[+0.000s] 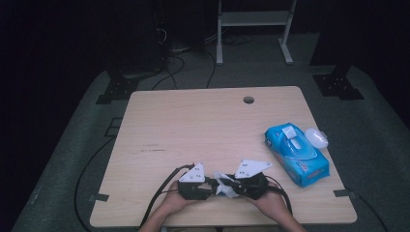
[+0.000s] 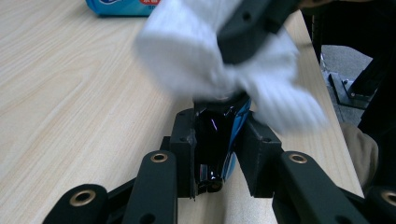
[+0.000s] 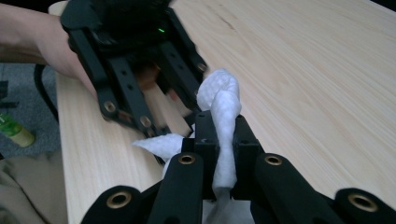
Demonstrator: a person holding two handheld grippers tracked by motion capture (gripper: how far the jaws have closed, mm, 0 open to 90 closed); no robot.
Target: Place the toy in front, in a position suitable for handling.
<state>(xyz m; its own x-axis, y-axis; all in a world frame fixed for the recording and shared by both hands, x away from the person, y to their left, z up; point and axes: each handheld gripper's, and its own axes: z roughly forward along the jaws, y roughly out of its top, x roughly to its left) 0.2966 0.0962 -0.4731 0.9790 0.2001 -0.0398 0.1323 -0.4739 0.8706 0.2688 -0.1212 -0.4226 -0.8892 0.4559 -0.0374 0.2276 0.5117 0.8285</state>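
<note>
- Left gripper (image 1: 209, 186), jaws clamped on a glossy black-and-blue object (image 2: 215, 140), steadies it at table's six o'clock.
- Right gripper (image 1: 231, 185), jaws clamped on white wet wipe (image 3: 223, 135), apparently wiping that object.

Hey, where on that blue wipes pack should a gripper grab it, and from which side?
Best guess: take the blue wipes pack across its narrow width, coming down from above. It lies flat on the table, long sides free; the white lid flap stands open at the far end, so grip nearer the middle.
</note>
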